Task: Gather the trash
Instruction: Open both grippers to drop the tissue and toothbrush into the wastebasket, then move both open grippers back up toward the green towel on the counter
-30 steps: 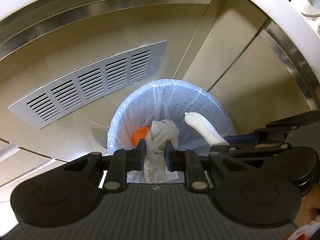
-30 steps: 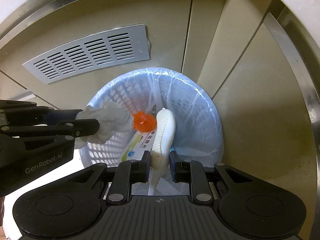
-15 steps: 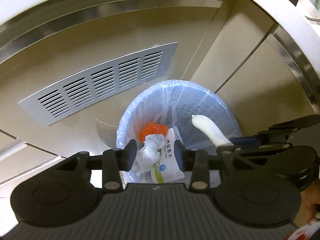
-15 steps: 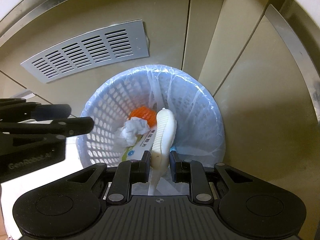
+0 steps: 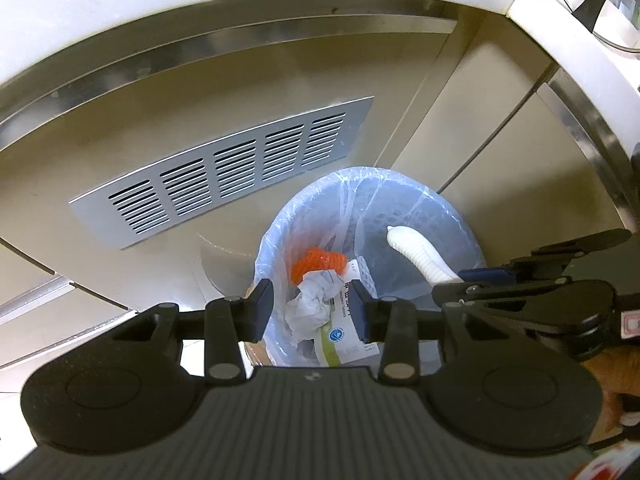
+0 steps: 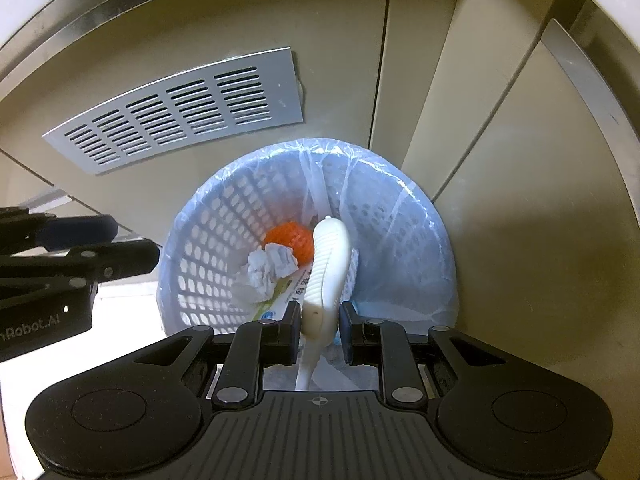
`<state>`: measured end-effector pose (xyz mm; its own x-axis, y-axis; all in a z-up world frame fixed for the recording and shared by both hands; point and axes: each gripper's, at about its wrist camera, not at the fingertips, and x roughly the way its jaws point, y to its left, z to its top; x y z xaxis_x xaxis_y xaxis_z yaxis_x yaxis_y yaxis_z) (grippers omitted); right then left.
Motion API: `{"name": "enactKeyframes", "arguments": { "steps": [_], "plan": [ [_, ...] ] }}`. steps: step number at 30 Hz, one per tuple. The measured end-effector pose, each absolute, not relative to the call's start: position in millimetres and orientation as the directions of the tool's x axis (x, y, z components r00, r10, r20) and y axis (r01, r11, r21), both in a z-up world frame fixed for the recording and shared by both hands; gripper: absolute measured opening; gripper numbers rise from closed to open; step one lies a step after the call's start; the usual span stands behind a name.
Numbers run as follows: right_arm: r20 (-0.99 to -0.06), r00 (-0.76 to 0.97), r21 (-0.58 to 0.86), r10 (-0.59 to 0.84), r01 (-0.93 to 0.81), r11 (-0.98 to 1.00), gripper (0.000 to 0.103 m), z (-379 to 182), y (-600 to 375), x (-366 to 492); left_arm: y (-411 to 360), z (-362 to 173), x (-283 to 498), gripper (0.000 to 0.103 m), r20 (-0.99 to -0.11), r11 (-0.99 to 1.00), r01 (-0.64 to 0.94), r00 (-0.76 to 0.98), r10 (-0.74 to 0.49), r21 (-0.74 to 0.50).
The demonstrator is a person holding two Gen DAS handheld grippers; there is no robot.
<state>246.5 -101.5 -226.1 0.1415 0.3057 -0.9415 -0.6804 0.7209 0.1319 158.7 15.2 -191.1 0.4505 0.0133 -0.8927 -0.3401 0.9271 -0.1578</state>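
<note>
Metal vent [image 6: 176, 116] behind lined bin [image 6: 404, 208] (cabinet corner) — unobstructed.

Count of things in and over the bin

One white lattice plastic waste basket [image 6: 208, 248] with a clear liner holds one orange mesh ball [image 6: 290, 240], one crumpled white tissue [image 6: 270, 268] and one printed white-and-green packet [image 5: 340, 332]; above it, one ribbed white foam strip [image 6: 326, 276]; behind it, one slotted silver metal vent panel [image 6: 176, 110]; over it, two black grippers.

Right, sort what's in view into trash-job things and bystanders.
Job:
- bin
- white ribbed piece, gripped in right tongs
- crumpled tissue
- orange ball
- printed packet
- left tongs, open, holding nothing

Bystanders:
- vent grille
- cabinet panels
</note>
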Motion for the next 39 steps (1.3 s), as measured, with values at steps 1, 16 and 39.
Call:
{"name": "enactKeyframes", "arguments": {
  "steps": [1, 16, 39],
  "plan": [
    [-0.940, 0.143, 0.135, 0.310, -0.679, 0.722, 0.021, -225.8, -101.8, 247.0, 15.2, -190.8, 157.9, 0.036, -0.893, 0.927, -0.341, 0.450, 0.014, -0.158],
    [-0.932, 0.157, 0.155, 0.327, -0.643, 0.750, 0.032, -227.1, -107.7, 252.4, 14.7, -191.2, 159.2, 0.036, -0.893, 0.929, -0.335, 0.449, 0.008, -0.160],
    [-0.773, 0.320, 0.205, 0.548, -0.691, 0.693, 0.041, -82.2, -123.0, 215.0, 16.1, -69.4, 135.3, 0.036, -0.746, 0.976, -0.165, 0.666, 0.004, -0.142]
  ]
}}
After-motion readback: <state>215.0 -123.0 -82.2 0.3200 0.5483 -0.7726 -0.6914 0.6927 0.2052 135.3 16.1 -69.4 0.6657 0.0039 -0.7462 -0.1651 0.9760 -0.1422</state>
